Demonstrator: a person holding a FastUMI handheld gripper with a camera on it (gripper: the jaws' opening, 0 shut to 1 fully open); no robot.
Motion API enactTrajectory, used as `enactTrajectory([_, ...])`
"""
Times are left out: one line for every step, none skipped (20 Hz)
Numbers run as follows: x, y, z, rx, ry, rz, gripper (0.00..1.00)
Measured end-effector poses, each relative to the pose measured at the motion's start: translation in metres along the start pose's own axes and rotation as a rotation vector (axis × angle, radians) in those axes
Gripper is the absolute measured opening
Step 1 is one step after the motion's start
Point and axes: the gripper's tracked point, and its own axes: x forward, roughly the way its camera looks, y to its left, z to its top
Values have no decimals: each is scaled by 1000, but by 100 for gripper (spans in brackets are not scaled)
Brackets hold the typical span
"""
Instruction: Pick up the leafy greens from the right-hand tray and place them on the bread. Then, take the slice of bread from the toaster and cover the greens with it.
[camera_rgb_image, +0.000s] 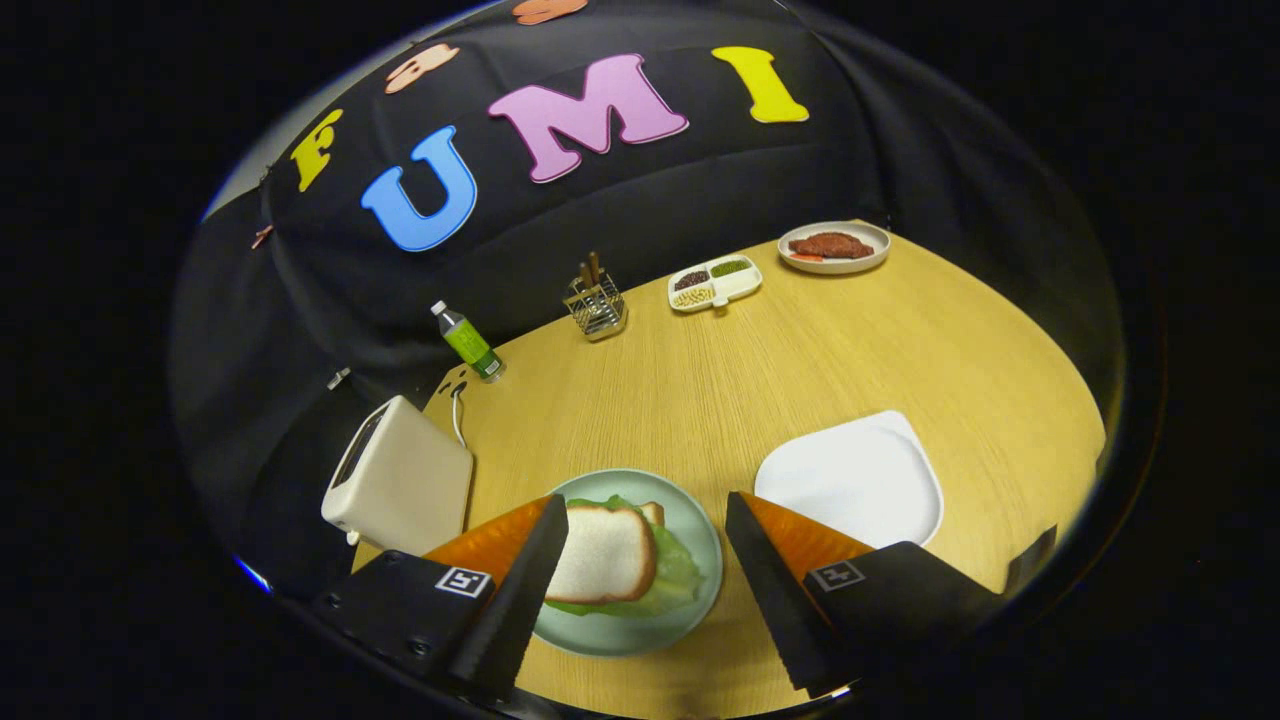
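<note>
Gripper view looks down on a wooden bench. Its fingers stand wide apart, holding nothing. Between them, nearer the left one, a green plate carries a slice of bread lying on top of leafy greens, with another slice peeking out beneath. At about ten o'clock from the plate sits a white toaster. At two o'clock lies a white tray, bare.

Left finger covers the top slice's edge; greens mostly under it — bottom slice barely peeks out. Divided dish contents too small to identify.
</note>
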Motion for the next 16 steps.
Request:
enactTrajectory([-8, 2, 8, -45, -20, 3, 99])
enactTrajectory([-14, 5, 18, -89, -42, 7, 99])
enactTrajectory([-22, 10, 28, -132, -68, 14, 99])
enactTrajectory([-29, 16, 39, -179, -96, 20, 99])
enactTrajectory([-37, 21, 50, -224, -122, 18, 99])
enactTrajectory([-43, 27, 60, -262, -147, 18, 99])
enactTrajectory([-53, 35, 71, -292, -173, 23, 99])
enactTrajectory([-61, 43, 82, -319, -200, 26, 99])
enactTrajectory([-66, 50, 90, -345, -220, 31, 99])
enactTrajectory([-72, 56, 98, -372, -238, 36, 99])
enactTrajectory([-77, 62, 105, -399, -257, 38, 99])
enactTrajectory([-82, 68, 112, -424, -277, 39, 99])
enactTrajectory([-84, 71, 120, -446, -293, 41, 99])
enactTrajectory([-87, 76, 124, -469, -301, 52, 99])
enactTrajectory([-91, 79, 129, -502, -311, 54, 99])
enactTrajectory([-96, 80, 135, -541, -326, 49, 99])
